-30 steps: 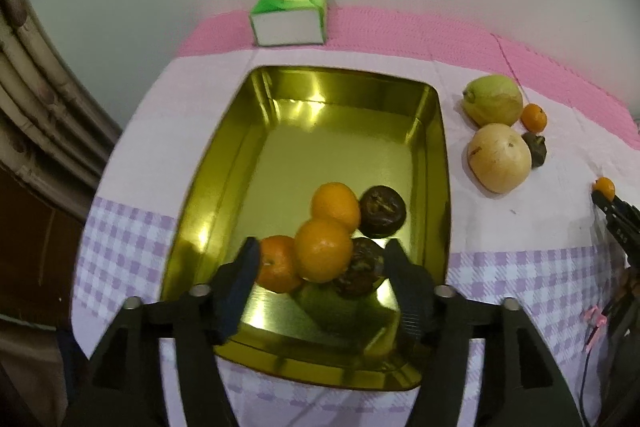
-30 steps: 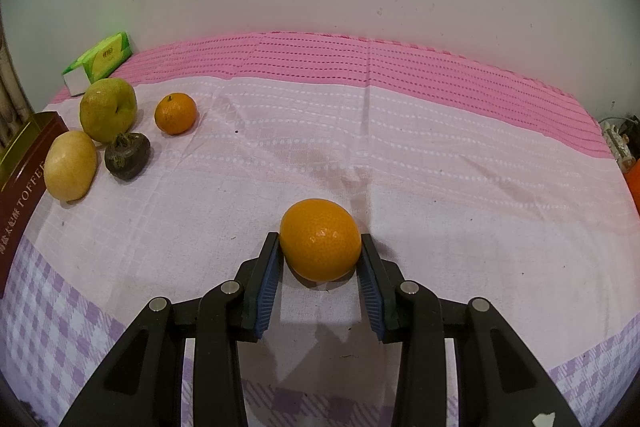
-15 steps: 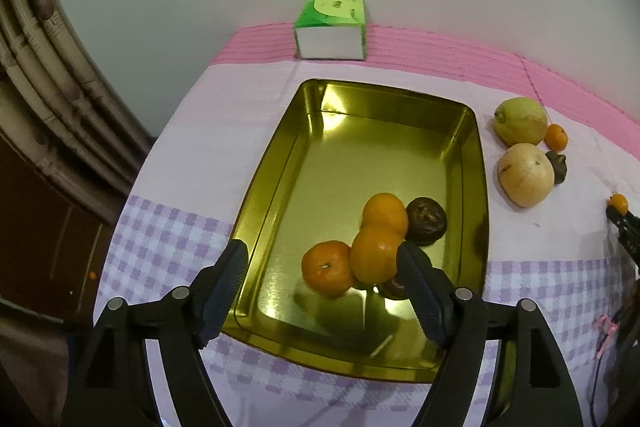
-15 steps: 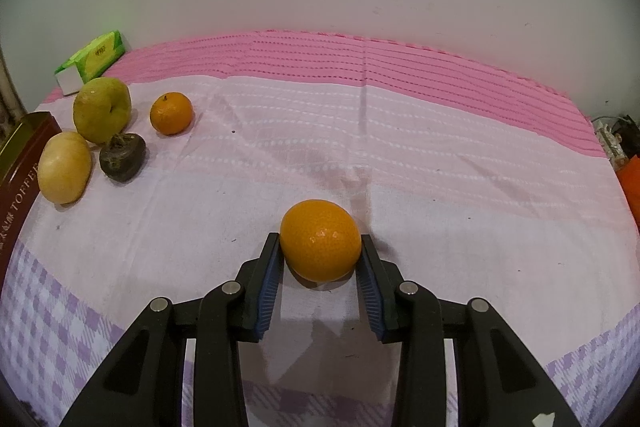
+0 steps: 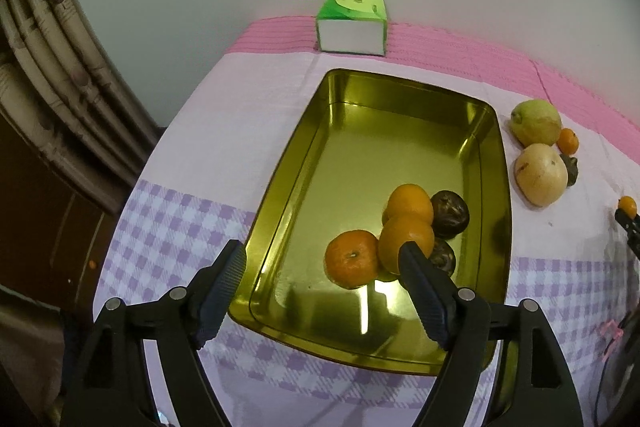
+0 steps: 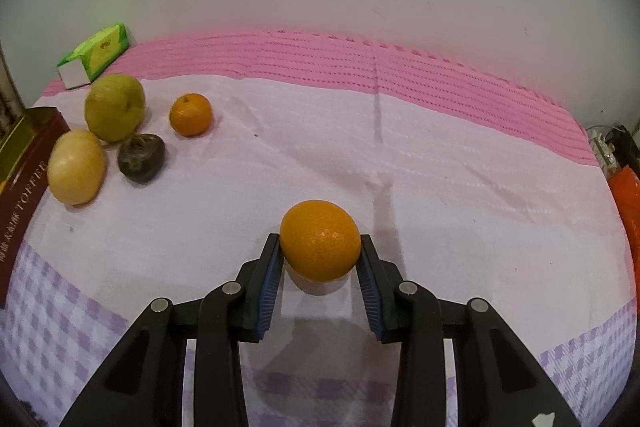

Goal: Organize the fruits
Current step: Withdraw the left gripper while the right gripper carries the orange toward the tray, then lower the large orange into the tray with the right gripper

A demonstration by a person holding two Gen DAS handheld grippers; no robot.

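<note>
Left wrist view: my left gripper [image 5: 322,261] has just been opening, its fingers apart and empty above the gold metal tray [image 5: 404,83]; that deposit looks finished. My right gripper [image 6: 320,259] is clamped on a round orange fruit [image 6: 320,241], lifted off the pink tablecloth [image 6: 440,155].
</note>
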